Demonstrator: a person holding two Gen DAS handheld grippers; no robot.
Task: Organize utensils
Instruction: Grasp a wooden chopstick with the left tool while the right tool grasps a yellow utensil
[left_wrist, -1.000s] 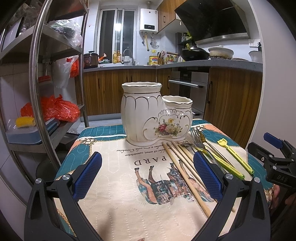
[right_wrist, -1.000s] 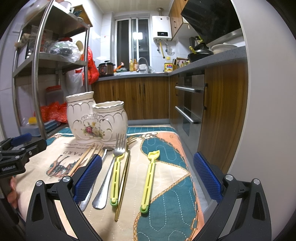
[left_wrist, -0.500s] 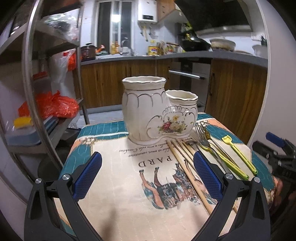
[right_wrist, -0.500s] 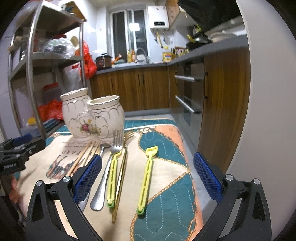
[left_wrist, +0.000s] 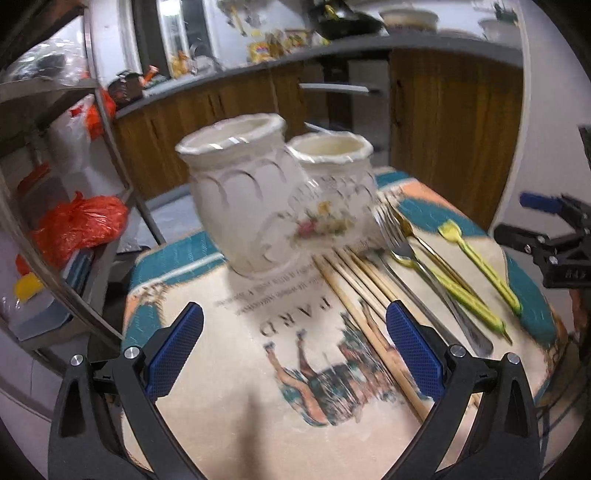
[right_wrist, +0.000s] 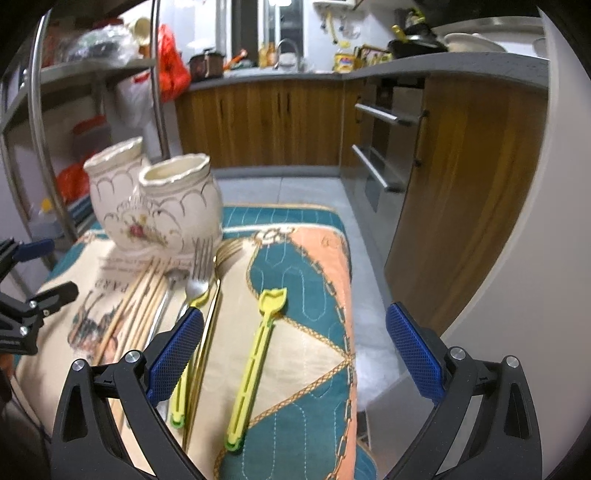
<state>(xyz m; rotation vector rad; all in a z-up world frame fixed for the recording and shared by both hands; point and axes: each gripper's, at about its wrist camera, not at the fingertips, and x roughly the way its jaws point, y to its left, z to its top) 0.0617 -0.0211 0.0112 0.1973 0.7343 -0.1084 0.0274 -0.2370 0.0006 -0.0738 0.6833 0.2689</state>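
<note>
Keeps the left hand-held gripper (left_wrist: 291, 332) spread wide, pinching nothing, above the bare cloth at the near edge of the counter (left_wrist: 236, 424). Has swung and tilted since half a second ago, blurring the view and bringing the ceramic holder (left_wrist: 258, 206) closer at 12 o'clock. Leaves the chopsticks (left_wrist: 365, 295) lying flat just inside the right finger at 2 o'clock, tips toward the holder's foot. Holds the right hand-held gripper (right_wrist: 294, 325) equally spread and empty, now pitched lower over the cloth than a moment ago. Frames the yellow tool (right_wrist: 258, 354) between the fingers at 6 to 7 o'clock, flat and apart from the rest. Puts the yellow-handled fork (right_wrist: 195, 288), gold fork (right_wrist: 227, 251) and spoon (right_wrist: 173, 275) side by side at 9 to 10 o'clock, partly behind the left finger, with the holder beyond them at 10 o'clock. Suggests an approach under way on both sides, likely the chopsticks for the left and the yellow tool for the right. Counts nothing as sorted yet: both compartments of the holder look empty, every utensil flat on the counter.
</note>
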